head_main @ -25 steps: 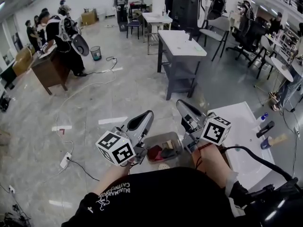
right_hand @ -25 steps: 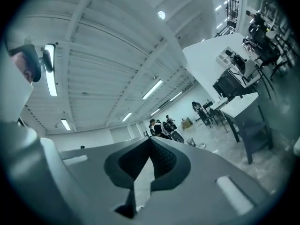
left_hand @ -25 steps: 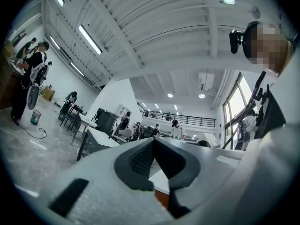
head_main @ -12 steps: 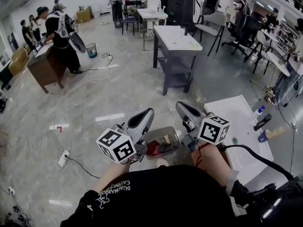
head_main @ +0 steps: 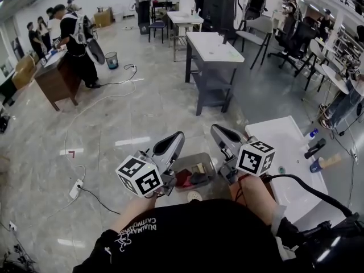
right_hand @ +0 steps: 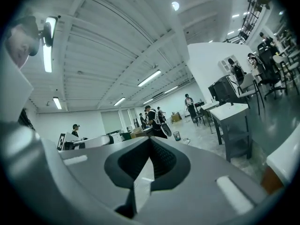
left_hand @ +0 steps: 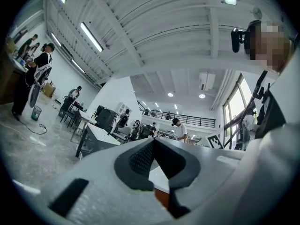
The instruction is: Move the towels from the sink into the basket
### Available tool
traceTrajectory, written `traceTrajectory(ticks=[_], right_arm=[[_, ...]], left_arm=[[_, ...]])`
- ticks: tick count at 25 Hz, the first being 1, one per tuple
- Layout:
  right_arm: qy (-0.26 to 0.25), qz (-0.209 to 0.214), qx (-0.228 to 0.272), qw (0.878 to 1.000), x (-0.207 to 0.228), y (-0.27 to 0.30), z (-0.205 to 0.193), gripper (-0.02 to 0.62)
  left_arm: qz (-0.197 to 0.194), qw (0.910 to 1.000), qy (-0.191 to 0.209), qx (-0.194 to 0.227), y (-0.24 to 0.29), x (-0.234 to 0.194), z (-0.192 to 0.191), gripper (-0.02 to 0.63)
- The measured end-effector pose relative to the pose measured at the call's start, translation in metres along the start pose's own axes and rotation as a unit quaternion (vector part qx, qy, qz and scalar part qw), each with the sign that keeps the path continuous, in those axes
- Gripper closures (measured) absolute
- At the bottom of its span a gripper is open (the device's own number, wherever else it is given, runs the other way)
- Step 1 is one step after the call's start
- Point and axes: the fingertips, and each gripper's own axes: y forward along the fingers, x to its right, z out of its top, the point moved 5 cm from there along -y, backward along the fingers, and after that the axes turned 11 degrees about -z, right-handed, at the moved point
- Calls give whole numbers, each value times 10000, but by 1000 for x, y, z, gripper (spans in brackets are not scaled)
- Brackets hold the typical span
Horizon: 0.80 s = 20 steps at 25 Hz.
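In the head view both grippers are held out side by side above the floor. My left gripper [head_main: 177, 136] and my right gripper [head_main: 216, 128] are both shut with nothing between the jaws. Their tips also meet in the left gripper view [left_hand: 153, 140] and the right gripper view [right_hand: 150, 139]. A grey basket [head_main: 210, 165] stands on the floor just below and between them. It holds a red towel [head_main: 184, 182] and a dark towel [head_main: 201, 179]. The white sink [head_main: 282, 147] lies to the right of the right gripper. I see no towel in it.
Bottles and a brush [head_main: 317, 151] lie at the sink's far right edge. A grey table [head_main: 214, 50] stands ahead across the marble floor. People work at a desk [head_main: 54, 78] far left. A power strip and cables [head_main: 77, 189] lie on the floor at left.
My right gripper has sunk a little and rolled slightly. The left gripper has stayed in place. Both stay shut.
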Motion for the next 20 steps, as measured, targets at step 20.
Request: traceTrajectory(ticks=[20], right_arm=[[167,-61,2,9998,0,-7,-11,594]], left_arm=[[80,10000,21,-14,-12,9,-4,603]])
